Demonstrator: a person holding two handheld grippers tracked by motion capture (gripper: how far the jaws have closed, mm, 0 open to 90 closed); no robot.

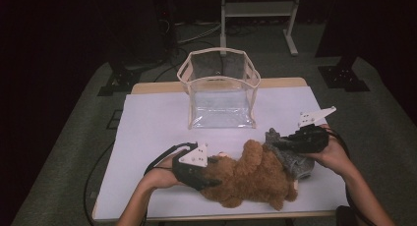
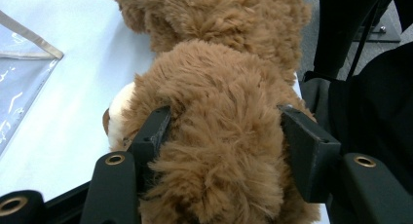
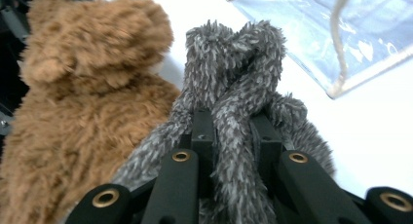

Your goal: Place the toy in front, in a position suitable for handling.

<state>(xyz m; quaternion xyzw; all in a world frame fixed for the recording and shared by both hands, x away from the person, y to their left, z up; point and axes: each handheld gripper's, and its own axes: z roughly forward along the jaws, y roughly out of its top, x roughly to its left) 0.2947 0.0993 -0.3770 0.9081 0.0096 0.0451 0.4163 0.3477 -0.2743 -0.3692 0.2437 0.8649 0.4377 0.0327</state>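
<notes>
Brown teddy bear (image 1: 251, 179) lying on counter (image 1: 147, 132), clamped by left gripper (image 1: 206, 174); grey plush scarf (image 1: 290, 155) pinched tight by right gripper (image 1: 287, 143); clear bag (image 1: 220, 91) behind, nothing packed yet.

Each hand held a black two-jaw tool. The left gripper (image 1: 212, 176) carried a pale grey three-cornered plate on top, dotted with small dark screw holes, and a black cable looped back from it along the forearm. The right gripper (image 1: 276, 143) bore the same kind of plate, angled up, with a black cable trailing past the wrist. Seen close, the jaws were matte black blocks on thick black arms set with brass-coloured rivets. The forearms were bare, without sleeves.
</notes>
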